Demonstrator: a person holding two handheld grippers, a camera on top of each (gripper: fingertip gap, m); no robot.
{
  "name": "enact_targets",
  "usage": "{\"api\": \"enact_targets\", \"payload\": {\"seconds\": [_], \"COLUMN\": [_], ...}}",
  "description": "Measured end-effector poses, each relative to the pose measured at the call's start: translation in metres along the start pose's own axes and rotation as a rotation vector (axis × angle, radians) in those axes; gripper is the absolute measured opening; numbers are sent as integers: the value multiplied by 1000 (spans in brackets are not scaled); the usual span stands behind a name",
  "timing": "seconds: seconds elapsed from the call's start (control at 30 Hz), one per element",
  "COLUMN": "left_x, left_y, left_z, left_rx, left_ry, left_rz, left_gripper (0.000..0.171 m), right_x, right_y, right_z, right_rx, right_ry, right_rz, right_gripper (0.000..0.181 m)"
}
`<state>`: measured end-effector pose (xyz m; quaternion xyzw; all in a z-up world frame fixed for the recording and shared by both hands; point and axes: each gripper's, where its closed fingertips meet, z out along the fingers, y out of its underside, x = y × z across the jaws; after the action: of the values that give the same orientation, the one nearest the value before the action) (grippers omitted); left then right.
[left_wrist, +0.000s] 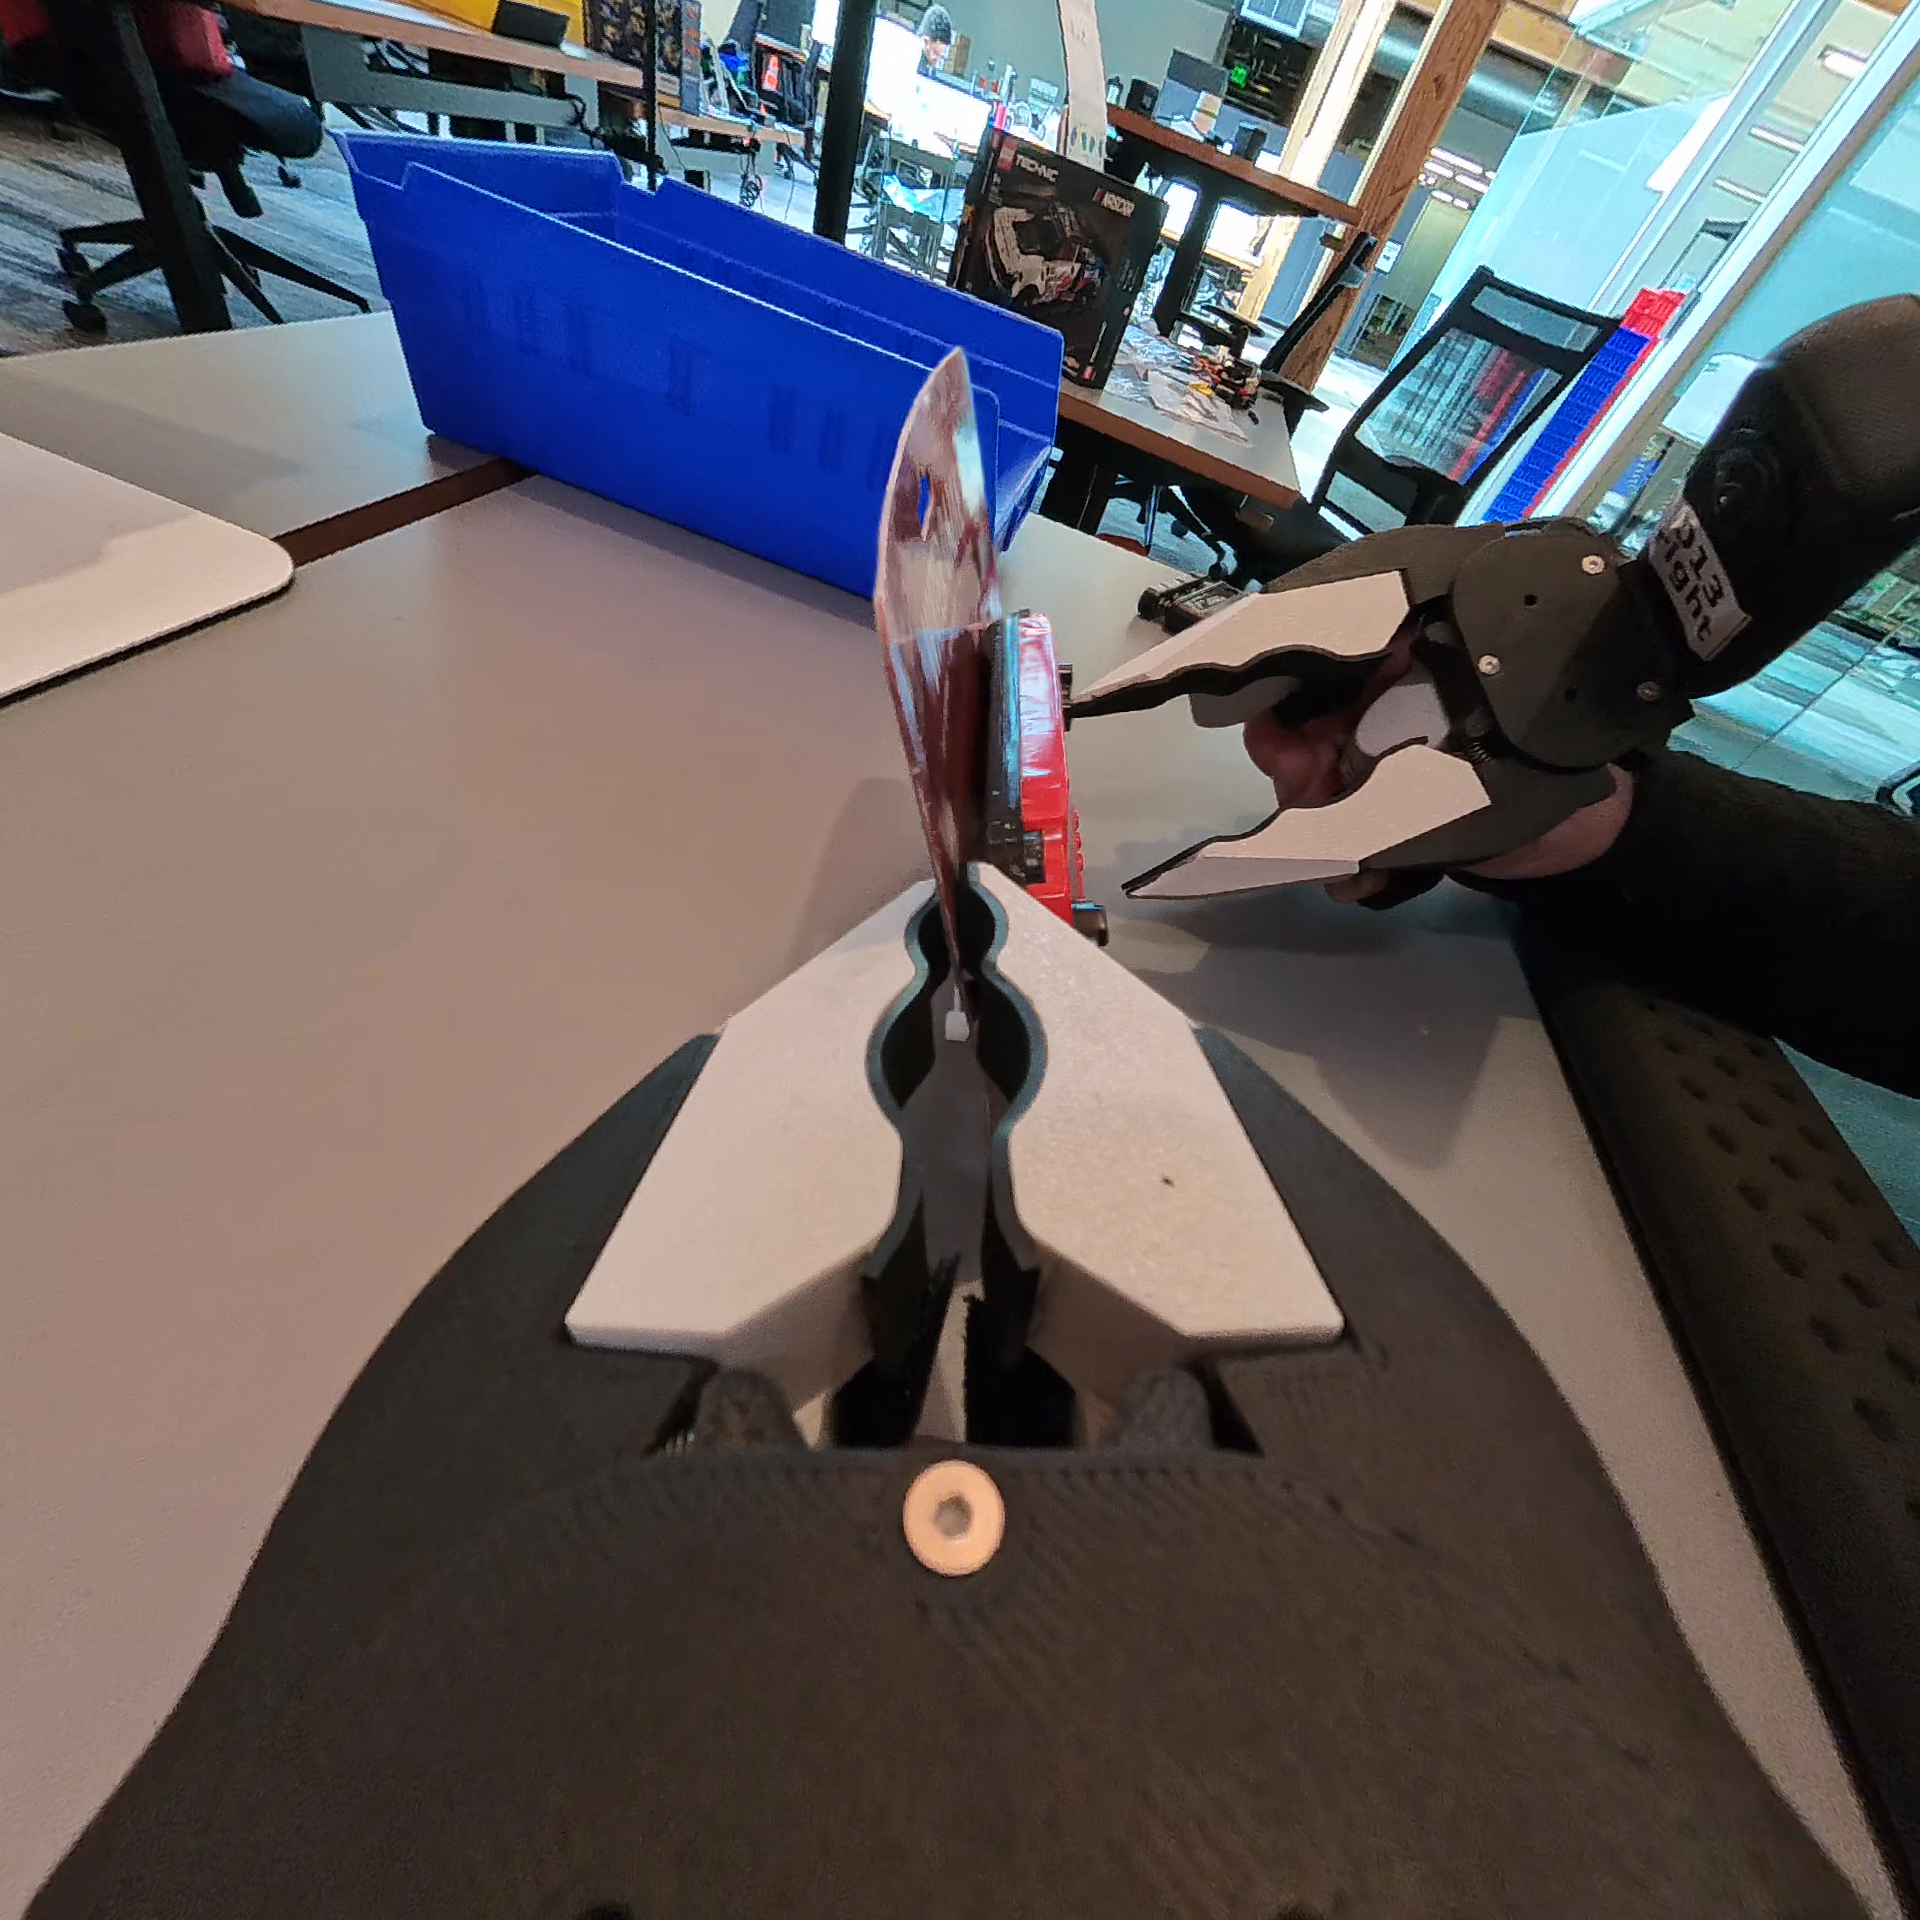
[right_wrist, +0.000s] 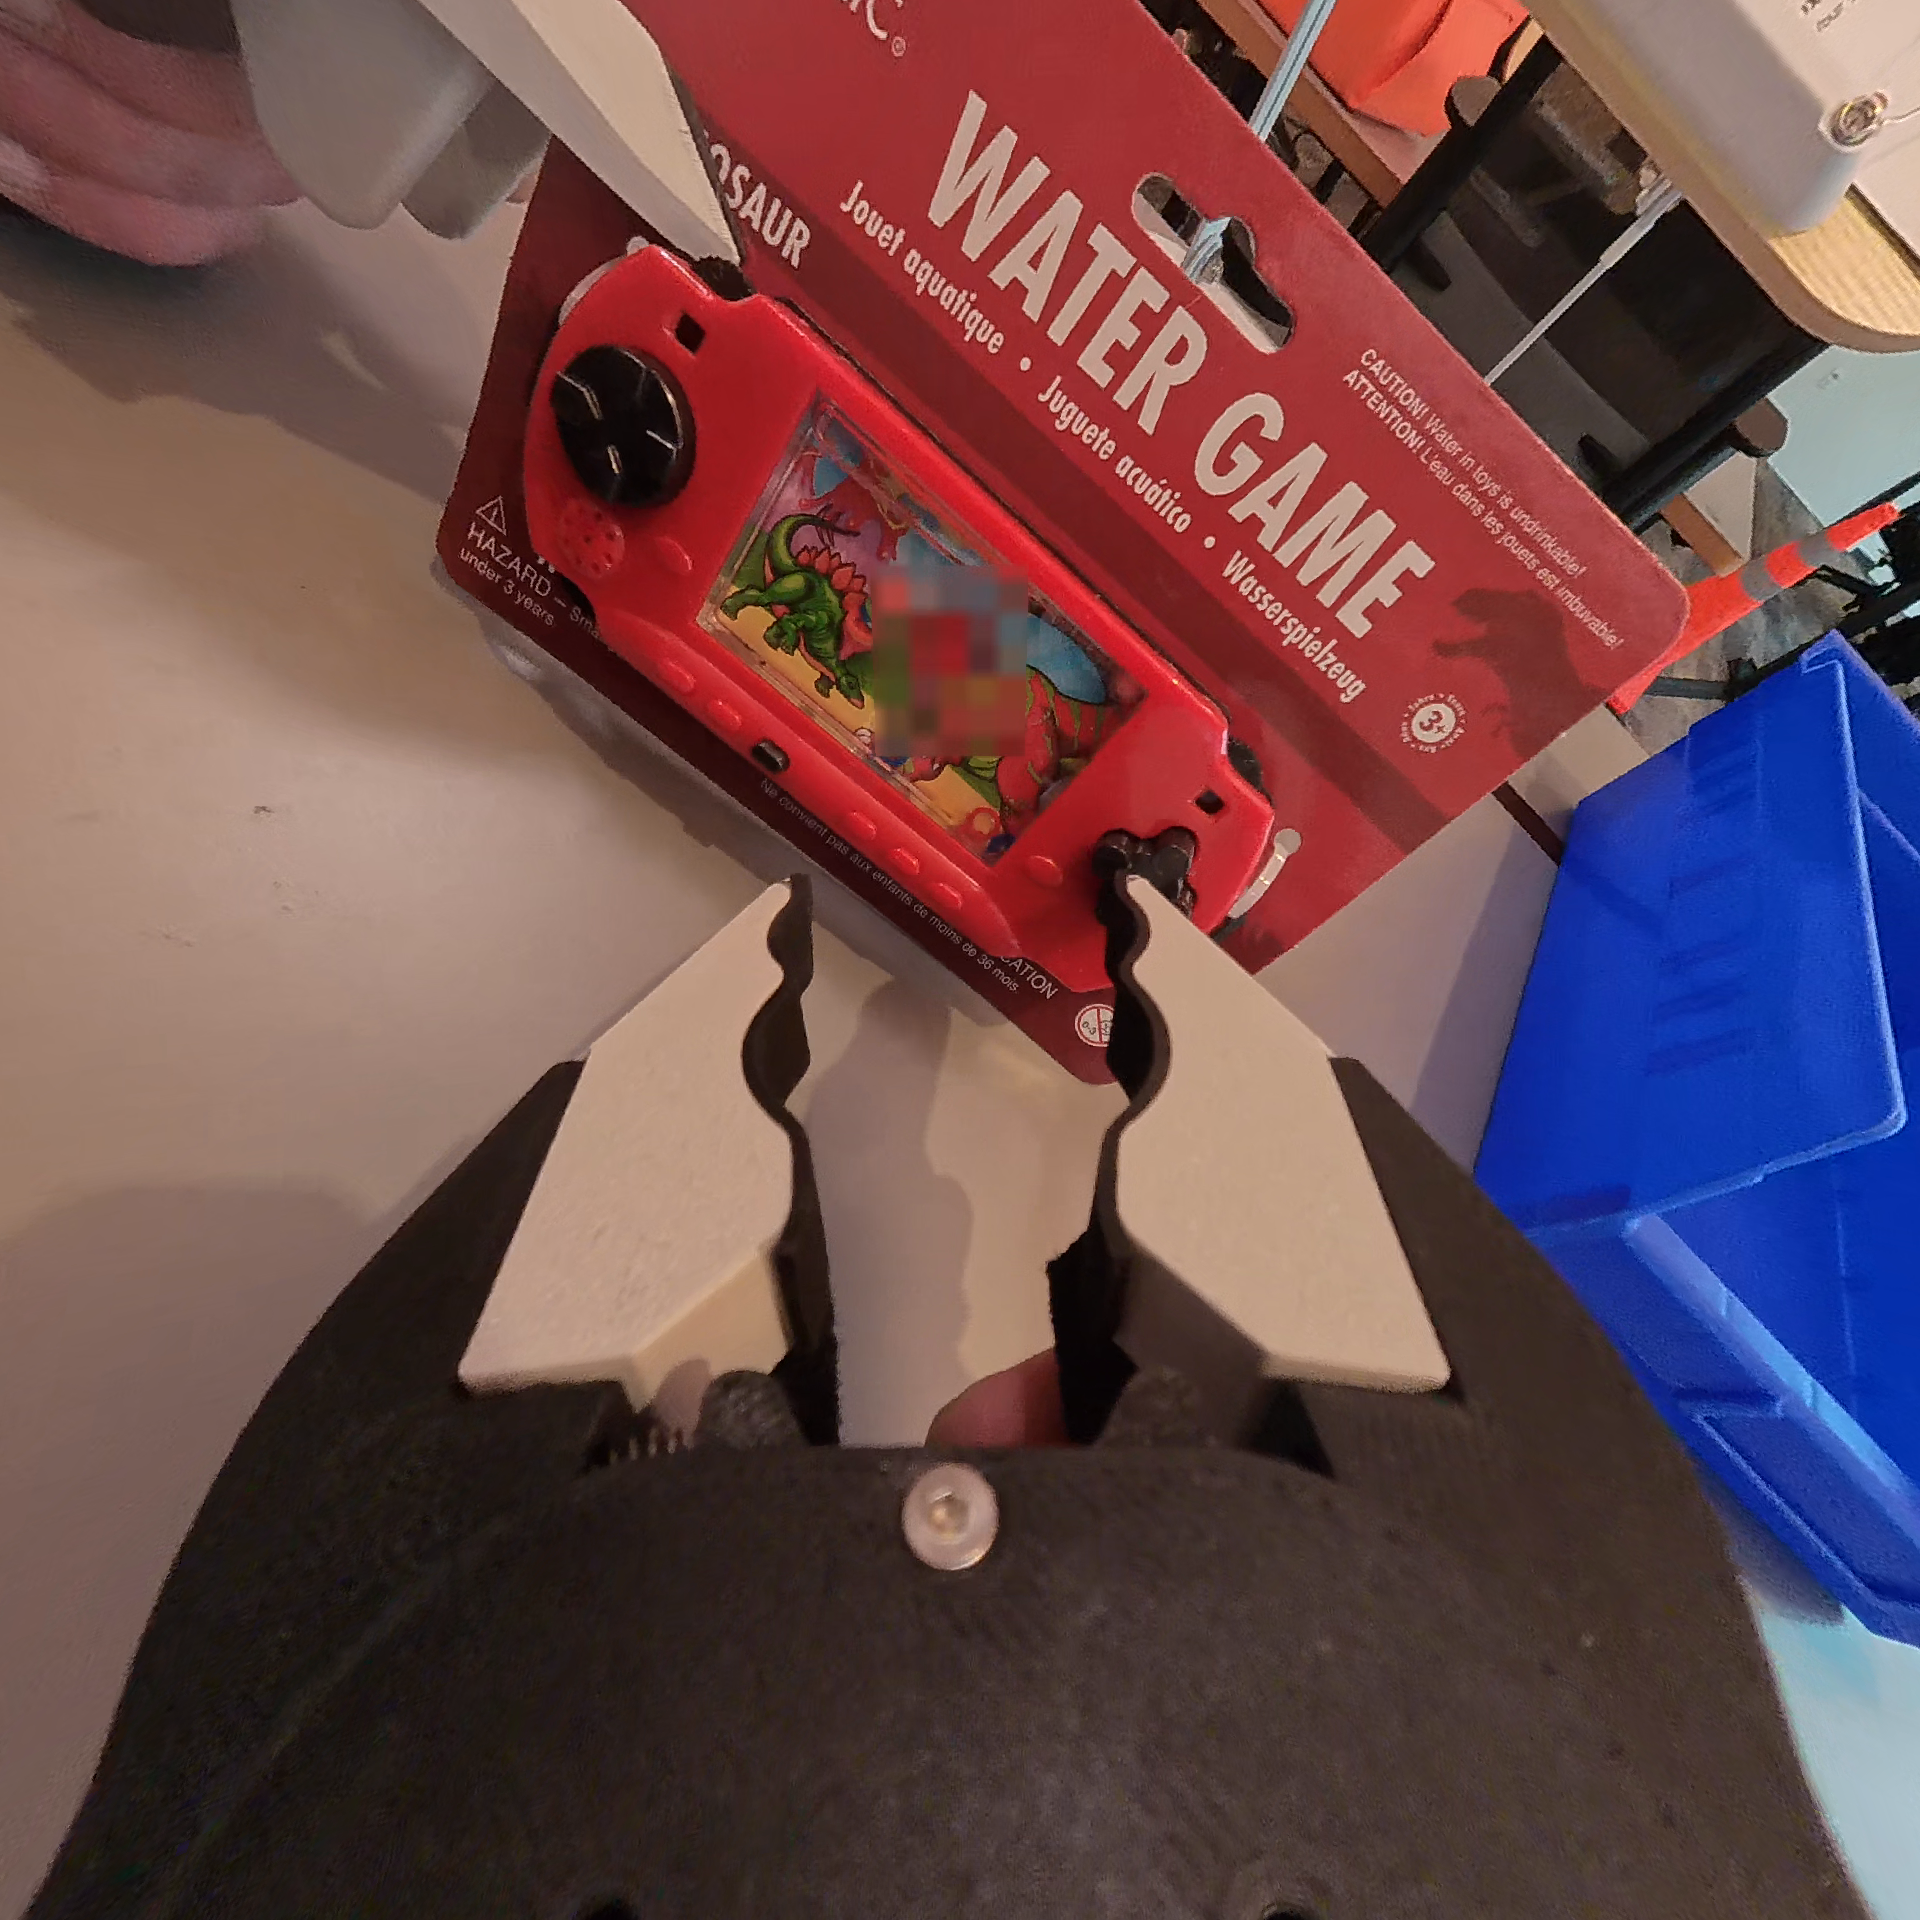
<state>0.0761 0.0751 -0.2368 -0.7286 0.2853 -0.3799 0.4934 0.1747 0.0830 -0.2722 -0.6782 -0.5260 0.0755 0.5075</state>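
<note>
Red toy game (right_wrist: 883, 644) on its card (left_wrist: 930, 665), upright on grey worktop (left_wrist: 416, 831), near blue bin (left_wrist: 665, 353) | left gripper (left_wrist: 961, 904) jaws clenched on card edge | right gripper (right_wrist: 956, 904) jaws apart, just beside toy, one tip touching

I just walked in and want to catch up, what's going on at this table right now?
A person works two handheld grippers over a grey table. The left gripper is shut on the edge of a red backing card, holding it upright with a red handheld toy game mounted on it. The right gripper is open, its fingers right at the toy's lower edge, one touching a black knob. A blue bin sits behind.
</note>
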Motion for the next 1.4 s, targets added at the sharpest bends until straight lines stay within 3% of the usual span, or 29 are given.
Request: {"api": "enact_targets", "payload": {"seconds": [0.4,0.97,1.4], "left_x": [14,27,34], "left_y": [3,3,4], "left_z": [2,10,13], "left_rx": [11,22,14], "left_ry": [-18,-4,33], "left_rz": [44,70,58], "left_gripper": [0,0,0], "right_x": [-6,-5,-1], "right_y": [2,5,5], "right_z": [-5,-24,-20], "right_rx": [7,49,53], "right_ry": [-35,-36,-42], "right_rz": [53,124,141], "right_gripper": [70,67,67]}}
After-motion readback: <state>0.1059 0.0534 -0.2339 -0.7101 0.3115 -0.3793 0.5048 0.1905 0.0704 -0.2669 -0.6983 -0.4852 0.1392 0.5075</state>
